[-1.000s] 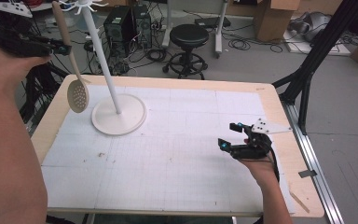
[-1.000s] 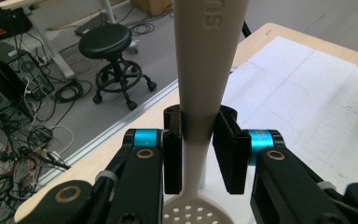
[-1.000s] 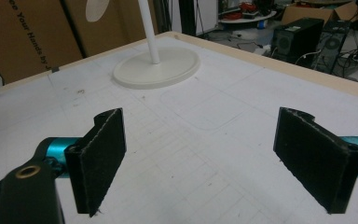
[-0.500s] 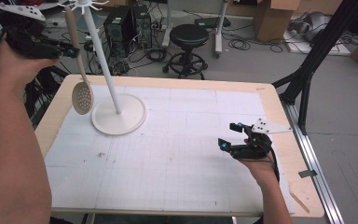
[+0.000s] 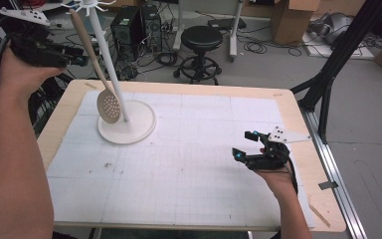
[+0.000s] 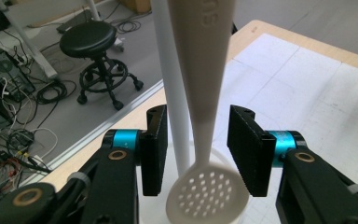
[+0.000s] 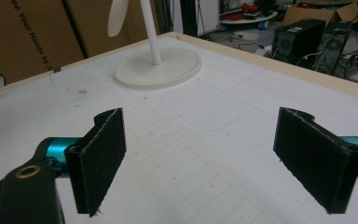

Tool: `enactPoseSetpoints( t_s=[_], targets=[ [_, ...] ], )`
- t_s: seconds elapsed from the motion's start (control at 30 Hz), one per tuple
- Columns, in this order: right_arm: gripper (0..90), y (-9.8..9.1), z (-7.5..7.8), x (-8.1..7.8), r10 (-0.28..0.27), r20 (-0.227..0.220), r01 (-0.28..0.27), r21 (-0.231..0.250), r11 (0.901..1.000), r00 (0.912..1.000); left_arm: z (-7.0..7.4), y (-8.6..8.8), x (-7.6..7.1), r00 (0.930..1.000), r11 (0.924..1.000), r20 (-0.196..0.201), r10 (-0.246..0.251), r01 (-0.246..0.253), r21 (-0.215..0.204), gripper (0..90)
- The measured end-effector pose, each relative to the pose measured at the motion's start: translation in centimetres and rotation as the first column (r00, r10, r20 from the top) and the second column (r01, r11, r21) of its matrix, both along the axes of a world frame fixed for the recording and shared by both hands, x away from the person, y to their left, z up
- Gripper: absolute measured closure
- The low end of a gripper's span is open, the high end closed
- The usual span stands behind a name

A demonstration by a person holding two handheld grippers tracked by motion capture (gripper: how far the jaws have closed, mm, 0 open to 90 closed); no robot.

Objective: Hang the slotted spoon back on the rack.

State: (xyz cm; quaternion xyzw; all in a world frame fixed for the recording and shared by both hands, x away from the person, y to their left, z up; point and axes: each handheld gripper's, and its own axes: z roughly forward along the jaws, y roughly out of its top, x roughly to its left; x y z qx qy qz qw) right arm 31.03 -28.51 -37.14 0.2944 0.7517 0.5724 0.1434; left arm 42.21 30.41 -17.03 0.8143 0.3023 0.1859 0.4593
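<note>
Tabletop stand — skimmer between left hand-held gripper pads

Cream slotted spoon dotted with round holes; white stand; white gridded mat on a pale wooden table; black stool.

The left gripper has just opened its fingers off the slotted spoon, now hanging against the stand's pole.
</note>
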Motion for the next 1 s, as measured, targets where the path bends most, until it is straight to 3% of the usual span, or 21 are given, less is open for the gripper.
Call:
enactPoseSetpoints(
  t_s=[0.23,0.37,0.8,1.0],
  targets=[
    [16.3,0.2,0.0,0.0,0.005,0.002,-0.005,-0.004,1.0,1.0,-2.1,0.9,-0.7,0.9996,0.9998,-0.027,-0.003,0.002,-0.021,53.6],
    [16.4,0.3,0.0,0.0,0.007,0.0,-0.007,-0.005,1.0,1.0,-2.6,1.3,-1.2,0.9996,0.9994,-0.028,-0.008,0.007,-0.034,53.1],
    [16.4,0.5,0.1,0.0,0.016,0.004,-0.016,-0.005,0.9999,0.9999,-2.6,1.3,-4.0,0.9984,0.9961,0.022,-0.052,0.054,-0.07,41.5],
    [16.3,0.6,0.1,-0.1,0.018,0.005,-0.018,-0.006,0.9998,0.9998,-3.3,0.9,-5.4,0.9909,0.9856,0.043,-0.127,0.131,-0.107,37.8]
  ],
)
